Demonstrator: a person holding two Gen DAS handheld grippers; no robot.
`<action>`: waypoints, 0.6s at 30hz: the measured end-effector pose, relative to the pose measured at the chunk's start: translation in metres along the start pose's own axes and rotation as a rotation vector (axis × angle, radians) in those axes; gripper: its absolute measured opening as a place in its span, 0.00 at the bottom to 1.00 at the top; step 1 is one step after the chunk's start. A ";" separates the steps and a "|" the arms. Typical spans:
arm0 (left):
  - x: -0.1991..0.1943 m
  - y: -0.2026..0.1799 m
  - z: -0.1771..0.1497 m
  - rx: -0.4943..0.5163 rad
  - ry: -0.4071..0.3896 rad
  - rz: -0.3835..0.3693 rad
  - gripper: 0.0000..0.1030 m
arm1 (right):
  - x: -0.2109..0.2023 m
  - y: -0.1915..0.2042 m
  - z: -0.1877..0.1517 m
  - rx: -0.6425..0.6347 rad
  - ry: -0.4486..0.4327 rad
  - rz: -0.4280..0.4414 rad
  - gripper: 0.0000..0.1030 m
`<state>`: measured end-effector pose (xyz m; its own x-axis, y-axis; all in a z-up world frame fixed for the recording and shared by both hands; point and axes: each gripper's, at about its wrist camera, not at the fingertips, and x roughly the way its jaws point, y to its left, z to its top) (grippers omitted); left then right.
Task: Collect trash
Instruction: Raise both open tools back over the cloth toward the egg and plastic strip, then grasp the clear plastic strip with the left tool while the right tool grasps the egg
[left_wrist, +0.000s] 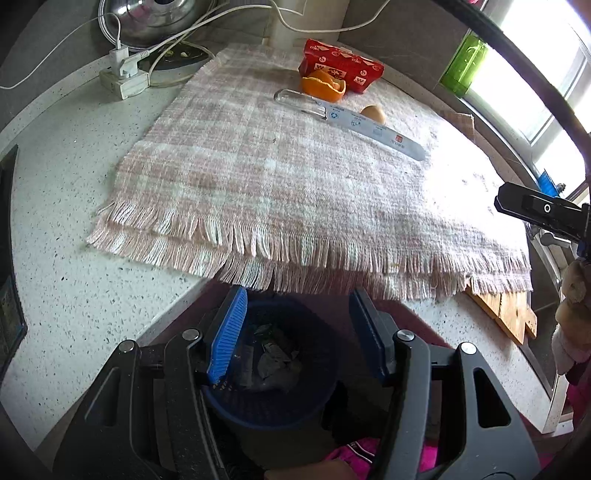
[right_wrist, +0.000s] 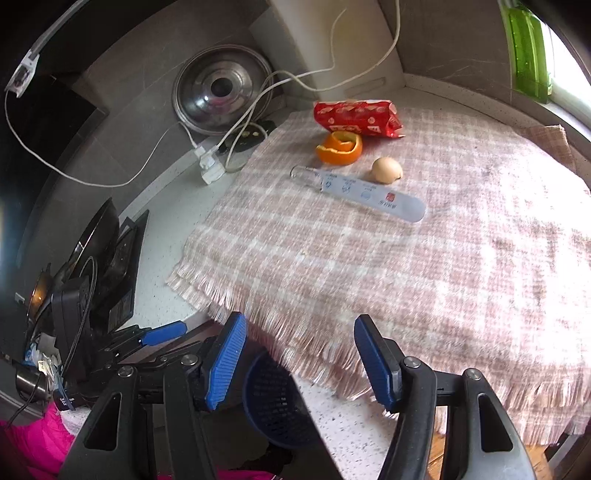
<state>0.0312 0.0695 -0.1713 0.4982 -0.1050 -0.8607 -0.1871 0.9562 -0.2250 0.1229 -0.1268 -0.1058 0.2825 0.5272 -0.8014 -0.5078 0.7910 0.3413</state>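
A red snack wrapper (left_wrist: 341, 69) (right_wrist: 357, 118), an orange peel (left_wrist: 324, 86) (right_wrist: 340, 148), a brown eggshell (left_wrist: 373, 113) (right_wrist: 386, 170) and a long pale toothbrush package (left_wrist: 351, 123) (right_wrist: 360, 192) lie at the far side of a pink plaid cloth (left_wrist: 277, 177) (right_wrist: 388, 266). A blue mesh trash bin (left_wrist: 273, 373) (right_wrist: 275, 406) holding crumpled scraps stands below the counter's front edge. My left gripper (left_wrist: 297, 339) is open and empty above the bin. My right gripper (right_wrist: 301, 363) is open and empty over the cloth's fringe, and it also shows in the left wrist view (left_wrist: 535, 208).
A white power strip (left_wrist: 123, 75) (right_wrist: 210, 166) with cables and a steel pot lid (left_wrist: 155, 18) (right_wrist: 223, 92) sit at the back left of the speckled counter (left_wrist: 74, 229). A green bottle (left_wrist: 467, 64) (right_wrist: 528, 51) stands by the window. A wooden board (left_wrist: 506, 314) pokes out under the cloth.
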 end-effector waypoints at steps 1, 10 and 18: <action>0.002 -0.002 0.004 -0.003 -0.001 0.004 0.57 | -0.002 -0.005 0.005 0.003 -0.009 -0.003 0.62; 0.014 -0.015 0.045 -0.061 -0.008 0.003 0.57 | -0.002 -0.045 0.052 0.005 -0.042 -0.007 0.62; 0.035 -0.031 0.089 -0.197 0.009 -0.013 0.57 | 0.022 -0.080 0.091 0.009 0.007 0.021 0.62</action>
<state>0.1299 0.0607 -0.1538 0.4939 -0.1206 -0.8611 -0.3435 0.8827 -0.3206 0.2438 -0.1499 -0.1059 0.2665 0.5417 -0.7972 -0.5062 0.7825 0.3625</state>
